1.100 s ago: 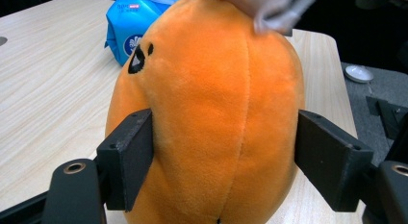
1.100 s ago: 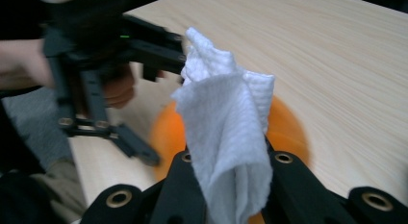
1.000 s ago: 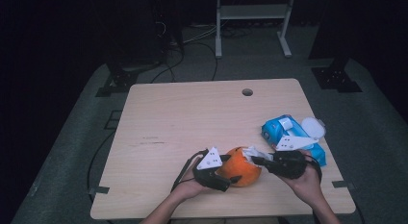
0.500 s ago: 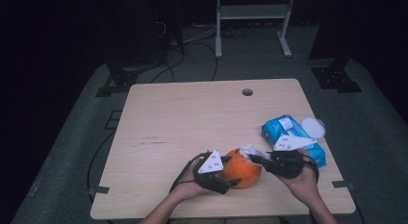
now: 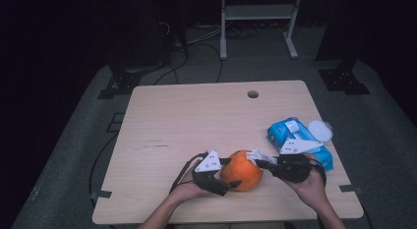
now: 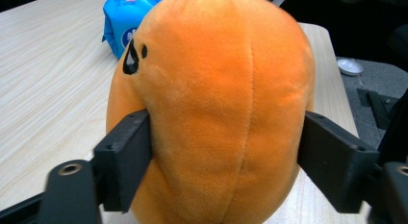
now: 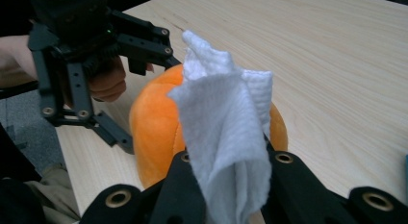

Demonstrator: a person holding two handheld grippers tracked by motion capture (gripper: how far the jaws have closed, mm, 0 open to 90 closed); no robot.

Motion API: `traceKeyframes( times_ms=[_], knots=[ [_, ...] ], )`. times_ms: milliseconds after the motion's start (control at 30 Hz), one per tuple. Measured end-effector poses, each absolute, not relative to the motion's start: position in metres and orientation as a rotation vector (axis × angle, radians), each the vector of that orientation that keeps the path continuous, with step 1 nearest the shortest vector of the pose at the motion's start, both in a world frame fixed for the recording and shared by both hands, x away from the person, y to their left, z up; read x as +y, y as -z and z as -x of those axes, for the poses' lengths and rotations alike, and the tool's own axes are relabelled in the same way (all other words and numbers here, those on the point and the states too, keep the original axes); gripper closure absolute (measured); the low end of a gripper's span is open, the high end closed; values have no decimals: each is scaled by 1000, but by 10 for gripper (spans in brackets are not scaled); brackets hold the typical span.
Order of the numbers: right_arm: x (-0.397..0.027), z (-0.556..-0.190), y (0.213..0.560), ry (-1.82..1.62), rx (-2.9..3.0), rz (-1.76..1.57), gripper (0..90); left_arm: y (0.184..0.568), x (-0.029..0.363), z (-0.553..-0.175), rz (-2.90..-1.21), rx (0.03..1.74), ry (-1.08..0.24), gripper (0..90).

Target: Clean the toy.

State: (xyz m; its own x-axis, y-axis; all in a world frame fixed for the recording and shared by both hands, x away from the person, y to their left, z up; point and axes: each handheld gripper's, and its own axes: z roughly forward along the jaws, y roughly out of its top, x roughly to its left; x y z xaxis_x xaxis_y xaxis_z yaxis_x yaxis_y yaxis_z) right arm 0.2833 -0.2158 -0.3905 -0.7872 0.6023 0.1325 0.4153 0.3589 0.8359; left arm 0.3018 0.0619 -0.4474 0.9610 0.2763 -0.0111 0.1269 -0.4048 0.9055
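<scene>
1. The orange plush toy sits on the table, close to the edge nearest the person. Every place below is told from this toy.

2. The left gripper is on the toy's left side. In the left gripper view its two black jaws press on the toy's two sides, so it holds the toy. The jaws have just been opening a bit, with the toy between them, yet they look like they touch the soft fur.

3. The right gripper is on the toy's right side. Its jaws are pinched tight on a white wipe (a thin, folded one). The loose end of the wipe lies right at the toy's upper right side, touching it or almost touching.

4. The toy stands tall in the left gripper view, with its seam running up and down. Its little black eye mark is on the upper left there.

5. My guess is the next move is a wipe across the toy's top. The wipe hand is the one that should move, toward the left gripper, while the left gripper keeps the toy from rolling.

6. A blue pack of wipes lies to the toy's right, behind the right gripper and apart from the toy.
</scene>
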Motion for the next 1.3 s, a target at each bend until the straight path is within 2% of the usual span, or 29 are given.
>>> traceKeyframes(
  times_ms=[133,233,400,533,733,1000,1067,1300],
  knots=[
    [-223,-287,395,-1423,2420,-964,823,450,58,-301,-1986,254,-179,111],
    [-221,-288,396,-1418,2425,-958,822,453,52,-298,-2001,238,-234,103],
    [-222,-285,391,-1483,2417,-976,823,433,56,-293,-2010,242,-273,298],
    [-223,-284,385,-1533,2401,-962,823,415,61,-290,-2024,225,-220,308],
    [-217,-290,401,-1514,2446,-1021,825,420,63,-295,-2087,269,-200,316],
    [-192,-268,372,-1537,2445,-809,823,409,56,-288,-2117,259,-226,340],
    [-194,-270,374,-1519,2449,-829,824,412,56,-290,-2122,263,-240,317],
    [-214,-284,392,-1486,2440,-953,824,425,65,-303,-2036,239,-207,112]
  ],
)
